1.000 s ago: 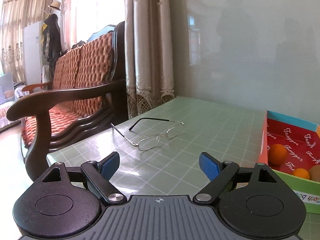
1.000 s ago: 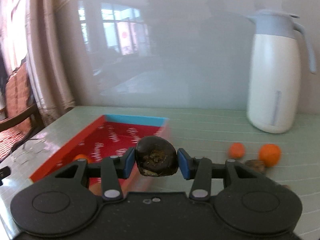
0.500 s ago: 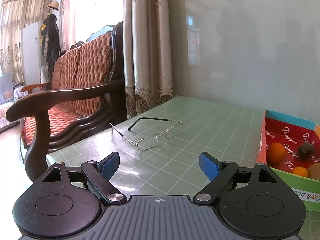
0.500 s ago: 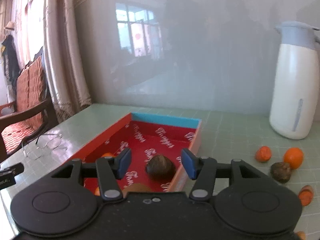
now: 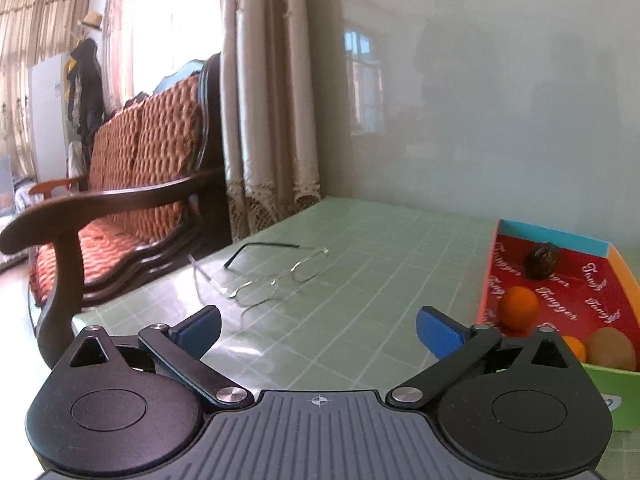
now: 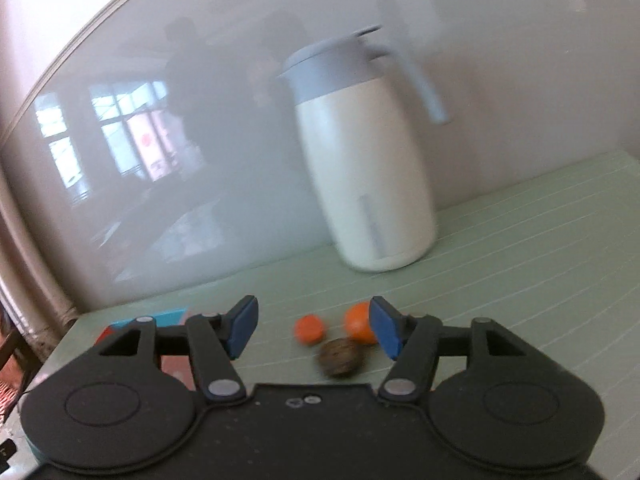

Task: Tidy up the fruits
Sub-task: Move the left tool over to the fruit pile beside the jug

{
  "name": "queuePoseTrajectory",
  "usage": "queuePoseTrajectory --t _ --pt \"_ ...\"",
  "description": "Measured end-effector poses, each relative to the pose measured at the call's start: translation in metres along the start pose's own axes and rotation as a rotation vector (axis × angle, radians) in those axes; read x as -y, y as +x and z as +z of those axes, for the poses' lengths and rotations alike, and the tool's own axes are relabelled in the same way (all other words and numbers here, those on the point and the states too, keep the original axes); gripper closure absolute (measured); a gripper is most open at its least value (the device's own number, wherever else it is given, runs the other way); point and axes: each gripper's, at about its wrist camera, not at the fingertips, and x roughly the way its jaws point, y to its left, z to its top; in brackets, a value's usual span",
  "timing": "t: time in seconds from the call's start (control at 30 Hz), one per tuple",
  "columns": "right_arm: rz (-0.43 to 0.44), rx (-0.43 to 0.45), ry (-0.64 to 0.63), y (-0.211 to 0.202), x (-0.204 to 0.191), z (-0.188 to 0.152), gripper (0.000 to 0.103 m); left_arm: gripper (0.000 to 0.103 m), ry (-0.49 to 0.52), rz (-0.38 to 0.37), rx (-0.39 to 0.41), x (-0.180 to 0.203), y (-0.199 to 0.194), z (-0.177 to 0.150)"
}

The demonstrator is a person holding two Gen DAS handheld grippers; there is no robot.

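Green tiled table (image 5: 360, 280) runs wide and bare between the left gripper (image 5: 318, 326) and the wall, with only a pair of wire glasses (image 5: 272, 276) lying near its left edge, beside the wooden sofa (image 5: 132, 200). The left gripper's blue fingers stand wide apart, holding nothing. At the table's right sits the red box (image 5: 600, 300), its inside printed over and over with a white script word that looks like "Tanger"; the lettering on its green outer side is cut off and unreadable. Inside the box lie a dark brown fruit (image 5: 541, 261) near the blue far wall, an orange (image 5: 518, 307) by the left wall, and a smaller orange (image 5: 575, 347) touching a tan fruit (image 5: 610, 348) at the near end.

The right gripper (image 6: 312, 326) hangs with its fingers spread, empty. Just ahead of it, loose on the table, are a small orange piece (image 6: 309, 329), a round orange (image 6: 359, 323) and a brown fruit (image 6: 341, 363), close together. A white jug (image 6: 368, 160) stands by the wall beyond, with open table to its right.
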Motion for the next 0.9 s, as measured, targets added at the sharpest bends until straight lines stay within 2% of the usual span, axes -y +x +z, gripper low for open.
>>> queuePoseTrajectory --t 0.13,0.27,0.4,0.57,0.7,0.8,0.9 --pt "-0.033 0.008 0.002 -0.007 0.02 0.003 0.041 0.0 0.021 -0.009 0.006 0.017 -0.004 0.002" --pt "-0.049 0.015 0.012 -0.013 0.034 0.006 0.041 0.0 0.06 -0.018 0.054 0.04 -0.013 0.005" --pt "-0.063 0.019 0.022 -0.019 0.045 0.01 0.041 0.0 0.059 -0.057 0.092 0.06 -0.022 0.008" --pt "-0.089 0.028 0.029 -0.028 0.064 0.013 0.041 0.0 0.097 -0.088 0.093 0.092 -0.03 0.008" --pt "-0.117 0.038 0.036 -0.037 0.083 0.016 0.041 0.0 0.116 -0.184 0.081 0.116 -0.041 0.01" --pt "-0.142 0.052 0.042 -0.046 0.098 0.018 0.041 0.0 0.139 -0.288 0.094 0.136 -0.059 0.006" --pt "-0.167 0.058 0.054 -0.05 0.113 0.022 0.041 0.0 0.188 -0.359 0.124 0.16 -0.078 -0.001"
